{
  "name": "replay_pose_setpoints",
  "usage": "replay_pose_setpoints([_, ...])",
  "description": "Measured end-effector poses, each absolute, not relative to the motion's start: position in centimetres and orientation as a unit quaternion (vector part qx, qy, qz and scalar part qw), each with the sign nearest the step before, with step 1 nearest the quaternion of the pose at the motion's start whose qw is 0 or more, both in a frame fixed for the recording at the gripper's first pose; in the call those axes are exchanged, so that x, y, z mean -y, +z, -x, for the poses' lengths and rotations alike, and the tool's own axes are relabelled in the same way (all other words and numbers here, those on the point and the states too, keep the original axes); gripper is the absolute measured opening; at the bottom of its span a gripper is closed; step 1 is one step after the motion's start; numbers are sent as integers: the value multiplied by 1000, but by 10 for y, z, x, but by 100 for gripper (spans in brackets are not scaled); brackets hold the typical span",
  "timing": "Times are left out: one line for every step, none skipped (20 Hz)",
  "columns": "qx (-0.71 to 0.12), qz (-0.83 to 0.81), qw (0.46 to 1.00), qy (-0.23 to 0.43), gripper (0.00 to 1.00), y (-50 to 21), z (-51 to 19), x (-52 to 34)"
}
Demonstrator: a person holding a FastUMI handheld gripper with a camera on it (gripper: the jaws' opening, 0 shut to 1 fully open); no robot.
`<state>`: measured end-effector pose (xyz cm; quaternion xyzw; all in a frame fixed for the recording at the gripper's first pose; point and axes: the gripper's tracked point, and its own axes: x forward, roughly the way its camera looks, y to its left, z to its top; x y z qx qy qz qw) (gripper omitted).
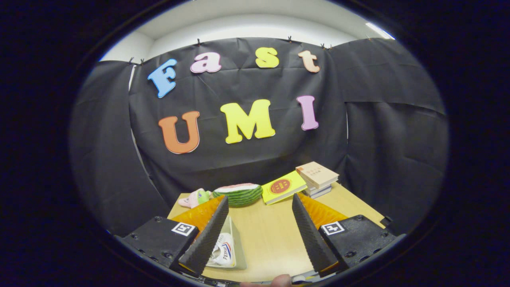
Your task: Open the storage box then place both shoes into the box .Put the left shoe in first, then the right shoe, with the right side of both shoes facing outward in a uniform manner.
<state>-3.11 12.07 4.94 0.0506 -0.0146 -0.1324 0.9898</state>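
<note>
Gripper view, one moment, contents listed.

Claw [255, 235]: fingers spread wide, nothing between them but bare wood; it grips nothing.

Surface [271, 235]: pale wood, running from the fingers to the black booth wall.

Storage box [231, 243]: a pale, see-through wedge just right of the left finger, at the near left, largely hidden behind that finger. Whether its lid is up or down cannot be read from here.

Shoe [223, 251]: a white, printed shape seen against or through the box wall, probably one shoe; inside or merely behind the box, I cannot tell.

Far row, left to right: pink plush toy [194, 198], watermelon-slice toy [238, 194], yellow book [283, 186], stack of books [317, 178]. All well beyond the fingers.

Handling judgement: the scene fits a box awaiting a shoe as well as one already holding it. Any work on the box calls for swinging the claw left until the box sits between the fingers, keeping them wide, and approaching low and slowly, since the thin wall looks light and liable to slide.

A fingertip [279, 281] shows at the nearest edge.
</note>
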Motion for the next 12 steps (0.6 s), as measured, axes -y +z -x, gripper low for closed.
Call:
replay_pose_setpoints([19, -49, 989, -135, 99, 51, 33, -119])
replay_pose_setpoints([23, -47, 989, -137, 99, 53, 35, -118])
replay_pose_setpoints([23, -46, 989, -139, 99, 54, 37, -117])
replay_pose_setpoints([23, -44, 988, -143, 99, 55, 39, -115])
replay_pose_setpoints([22, -42, 988, -145, 99, 56, 40, -114])
replay_pose_setpoints([24, -39, 988, -147, 99, 58, 41, -113])
replay_pose_setpoints([25, -37, 988, -149, 99, 59, 42, -111])
replay_pose_setpoints([24, -37, 988, -149, 99, 59, 43, -110])
replay_pose_setpoints([24, -39, 988, -148, 99, 59, 42, -109])
replay_pose_setpoints([26, -42, 988, -147, 99, 59, 44, -109])
replay_pose_setpoints([27, -42, 988, -143, 99, 60, 43, -107])
replay_pose_setpoints([28, -41, 989, -139, 99, 60, 43, -104])
